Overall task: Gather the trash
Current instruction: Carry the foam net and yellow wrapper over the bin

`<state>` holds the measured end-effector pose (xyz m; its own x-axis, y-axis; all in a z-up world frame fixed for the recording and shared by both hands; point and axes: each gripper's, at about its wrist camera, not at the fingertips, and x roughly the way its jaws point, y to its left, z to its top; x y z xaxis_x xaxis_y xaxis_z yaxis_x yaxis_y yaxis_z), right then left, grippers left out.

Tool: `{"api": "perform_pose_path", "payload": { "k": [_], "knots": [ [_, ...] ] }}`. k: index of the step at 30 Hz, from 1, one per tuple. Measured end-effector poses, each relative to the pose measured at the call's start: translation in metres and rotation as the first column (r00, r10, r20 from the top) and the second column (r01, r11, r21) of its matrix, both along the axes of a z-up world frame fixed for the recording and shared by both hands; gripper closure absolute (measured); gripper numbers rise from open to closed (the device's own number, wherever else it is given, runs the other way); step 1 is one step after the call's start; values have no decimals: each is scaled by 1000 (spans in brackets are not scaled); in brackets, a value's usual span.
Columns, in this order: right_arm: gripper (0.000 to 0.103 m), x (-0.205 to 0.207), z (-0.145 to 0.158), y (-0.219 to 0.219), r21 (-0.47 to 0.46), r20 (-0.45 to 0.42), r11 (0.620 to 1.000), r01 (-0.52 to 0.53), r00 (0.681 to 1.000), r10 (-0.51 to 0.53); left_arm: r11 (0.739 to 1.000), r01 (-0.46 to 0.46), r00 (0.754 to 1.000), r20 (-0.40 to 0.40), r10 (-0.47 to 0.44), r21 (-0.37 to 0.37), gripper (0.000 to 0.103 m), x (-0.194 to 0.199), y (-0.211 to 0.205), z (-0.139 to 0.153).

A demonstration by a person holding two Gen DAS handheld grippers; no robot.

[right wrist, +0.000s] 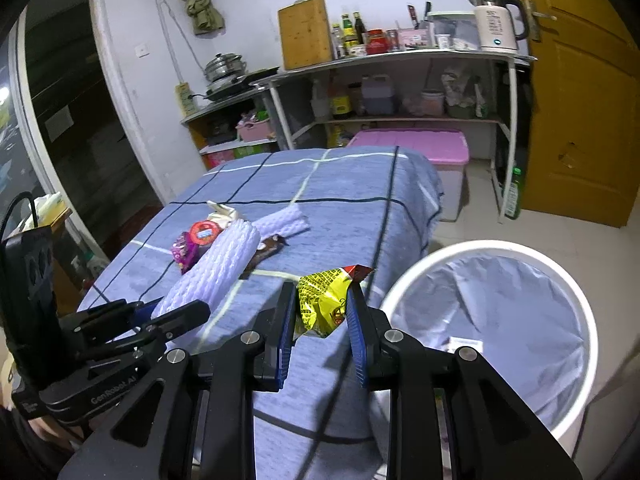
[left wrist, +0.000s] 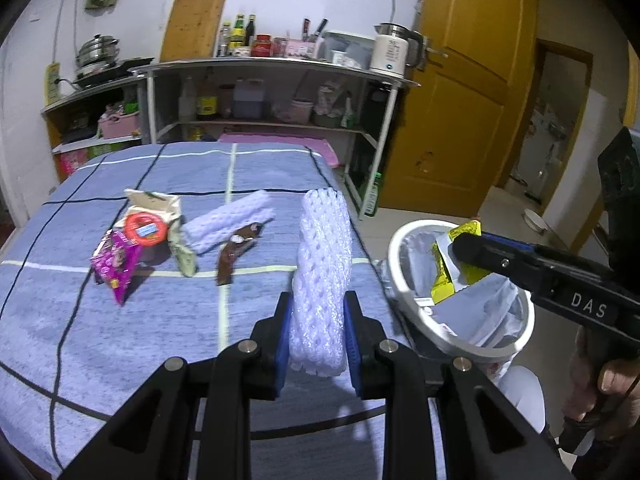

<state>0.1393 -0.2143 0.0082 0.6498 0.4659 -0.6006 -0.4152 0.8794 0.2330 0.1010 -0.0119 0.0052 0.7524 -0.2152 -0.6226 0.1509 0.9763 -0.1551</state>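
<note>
My left gripper [left wrist: 318,304] is shut on a white foam net sleeve [left wrist: 322,272] and holds it above the blue checked tablecloth [left wrist: 120,340]. It also shows in the right wrist view [right wrist: 224,268]. My right gripper [right wrist: 322,300] is shut on a yellow crumpled wrapper [right wrist: 324,304], near the rim of the white bin [right wrist: 500,252]. In the left wrist view the wrapper [left wrist: 452,272] hangs over the bin's opening [left wrist: 404,280]. On the table lie a second foam sleeve [left wrist: 228,224], a brown wrapper [left wrist: 232,252], a purple packet [left wrist: 116,264], an orange-lidded cup [left wrist: 146,230] and a beige wrapper [left wrist: 154,200].
The bin holds a white liner [right wrist: 500,320] with a bit of paper inside. A metal shelf [left wrist: 272,92] with bottles and a kettle [left wrist: 394,52] stands behind the table. A pink-lidded box [right wrist: 416,144] sits on the floor. A yellow door [left wrist: 460,100] is at the right.
</note>
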Motion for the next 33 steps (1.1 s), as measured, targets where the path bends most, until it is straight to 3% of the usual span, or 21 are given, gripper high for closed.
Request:
{"api": "perform_pose_path", "payload": {
  "k": [16,33],
  "knots": [
    [77,-4,-20,-79,0,-55,987,162,985,-162,987,158,987,-29,-158,-2,78,19,-68,-8],
    [77,3,-51,-117,-19,-151,972,234,960,-234,957,289,953,-97,-287,6,77,37,-122,-27]
  ]
}}
